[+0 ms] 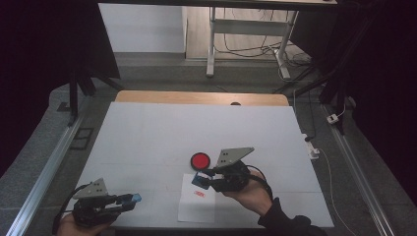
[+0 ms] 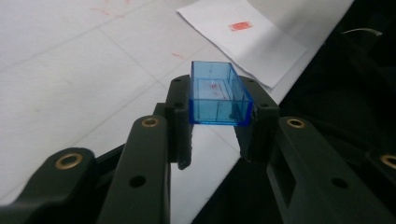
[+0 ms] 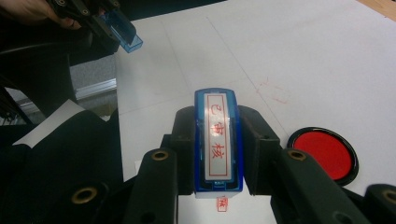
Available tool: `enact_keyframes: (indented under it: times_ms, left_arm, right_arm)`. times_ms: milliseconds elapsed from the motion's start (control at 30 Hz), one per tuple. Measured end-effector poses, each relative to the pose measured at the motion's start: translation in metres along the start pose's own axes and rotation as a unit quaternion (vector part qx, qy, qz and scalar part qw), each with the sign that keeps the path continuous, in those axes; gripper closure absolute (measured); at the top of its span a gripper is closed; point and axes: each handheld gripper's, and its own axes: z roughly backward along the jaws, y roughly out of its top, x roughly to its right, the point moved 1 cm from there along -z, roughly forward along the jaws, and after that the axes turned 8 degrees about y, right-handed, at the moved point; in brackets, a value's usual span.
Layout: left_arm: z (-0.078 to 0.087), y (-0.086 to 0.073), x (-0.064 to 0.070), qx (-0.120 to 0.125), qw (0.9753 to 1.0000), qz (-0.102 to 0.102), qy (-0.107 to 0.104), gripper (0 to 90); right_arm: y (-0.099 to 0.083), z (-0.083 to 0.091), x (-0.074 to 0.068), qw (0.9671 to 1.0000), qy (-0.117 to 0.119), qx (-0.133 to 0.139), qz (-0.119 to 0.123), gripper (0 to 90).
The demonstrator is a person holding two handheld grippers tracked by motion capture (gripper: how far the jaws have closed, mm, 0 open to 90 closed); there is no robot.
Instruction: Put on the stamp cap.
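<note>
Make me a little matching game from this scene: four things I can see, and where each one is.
Things:
1. blue stamp
2. clear blue cap
3. red ink pad
4. sheet of paper

Places:
A. lying flat near the table's front edge
B. clamped in the left gripper
C. on the table just beyond the paper
D. clamped in the right gripper

Pairs: 1-D, 2-B, 3-C, 4-A

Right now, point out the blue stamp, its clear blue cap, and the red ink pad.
blue stamp (image 3: 218, 140): right gripper view, on its labelled top face.
clear blue cap (image 2: 218, 95): left gripper view, on its hollow inside.
red ink pad (image 1: 200, 160): high view, on the red centre.
</note>
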Motion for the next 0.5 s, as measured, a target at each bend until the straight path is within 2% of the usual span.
enact_keyframes:
  times_ms: [67,200,500]
  left_arm:
    - [-0.002,0.002,0.001,-0.004,0.9999,0.003,-0.014,68.2]
    - [-0.009,0.011,0.006,-0.009,0.9992,-0.013,-0.037,68.2]
    - [-0.024,0.026,0.015,-0.010,0.9965,-0.061,-0.057,68.1]
  right_arm:
    - [0.000,0.001,0.000,1.0000,-0.001,0.000,0.001,70.6]
    - [0.002,0.003,-0.001,1.0000,-0.001,0.004,0.002,70.6]
    - [0.005,0.012,0.000,0.9999,-0.003,0.015,0.000,70.6]
